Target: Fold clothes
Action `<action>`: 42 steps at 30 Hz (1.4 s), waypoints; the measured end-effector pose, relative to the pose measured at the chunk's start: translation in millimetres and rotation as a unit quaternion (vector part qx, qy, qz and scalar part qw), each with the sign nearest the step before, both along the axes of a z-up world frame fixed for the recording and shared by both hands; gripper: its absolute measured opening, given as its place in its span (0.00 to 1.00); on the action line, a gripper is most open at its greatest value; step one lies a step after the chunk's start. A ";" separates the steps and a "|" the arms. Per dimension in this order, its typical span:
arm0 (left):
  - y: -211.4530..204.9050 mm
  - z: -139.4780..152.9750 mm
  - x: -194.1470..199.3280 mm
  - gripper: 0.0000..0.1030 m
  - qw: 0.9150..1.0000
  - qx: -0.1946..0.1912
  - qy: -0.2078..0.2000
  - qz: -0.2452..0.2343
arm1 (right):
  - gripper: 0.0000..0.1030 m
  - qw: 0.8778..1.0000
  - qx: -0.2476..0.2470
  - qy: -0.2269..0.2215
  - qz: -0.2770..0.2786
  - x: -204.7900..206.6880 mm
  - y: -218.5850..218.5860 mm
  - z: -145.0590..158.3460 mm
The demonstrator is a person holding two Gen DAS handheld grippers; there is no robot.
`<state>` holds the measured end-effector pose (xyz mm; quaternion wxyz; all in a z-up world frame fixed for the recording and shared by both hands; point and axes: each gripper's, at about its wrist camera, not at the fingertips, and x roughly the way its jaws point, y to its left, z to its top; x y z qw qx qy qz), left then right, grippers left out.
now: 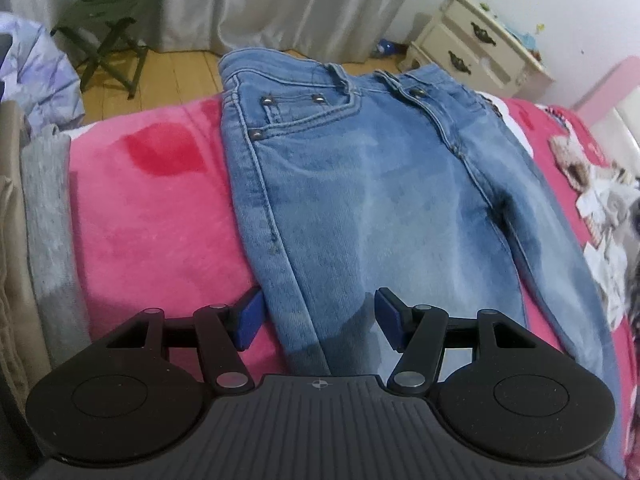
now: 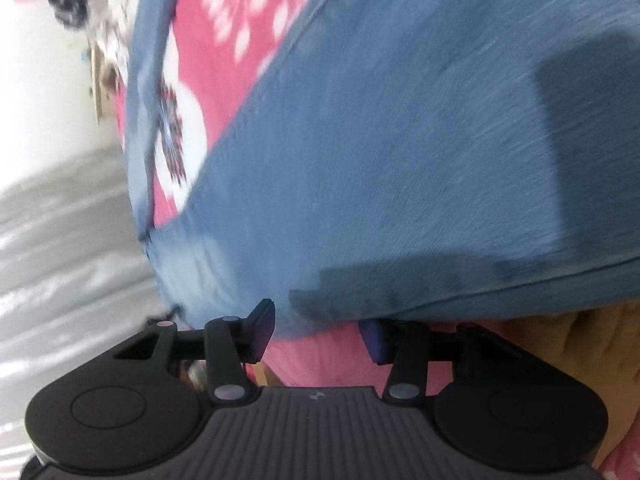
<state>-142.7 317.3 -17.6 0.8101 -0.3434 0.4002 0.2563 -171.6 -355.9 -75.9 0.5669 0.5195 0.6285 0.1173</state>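
In my right view the jeans (image 2: pixel 400 140) are smeared by motion blur, and their cloth covers the tip of one blue pad of my right tool (image 2: pixel 316 332). In my left view the jeans' (image 1: pixel 360 200) lower legs are hidden behind my left tool (image 1: pixel 316 320).

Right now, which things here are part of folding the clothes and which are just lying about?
Part of the job:
jeans
left gripper, open
right gripper, open
folded clothes
pink blanket, the work surface

Lying about:
green stool
nightstand
curtain
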 end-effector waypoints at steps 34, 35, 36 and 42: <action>-4.6 7.9 3.1 0.09 0.999 0.015 -0.034 0.011 | 0.13 0.991 0.002 -0.094 -0.096 -20.4 -37.6 9.4; -6.0 11.1 3.6 0.08 0.999 0.019 -0.036 0.009 | 0.13 0.989 -0.006 -0.114 -0.091 -17.7 -37.8 16.3; -7.3 14.3 3.8 0.08 0.999 0.023 -0.039 0.007 | 0.13 0.987 -0.016 -0.133 -0.084 -14.3 -37.1 23.6; -14.2 28.3 12.8 0.07 0.998 0.043 -0.054 -0.013 | 0.12 0.966 -0.063 -0.245 -0.056 3.4 -36.7 66.2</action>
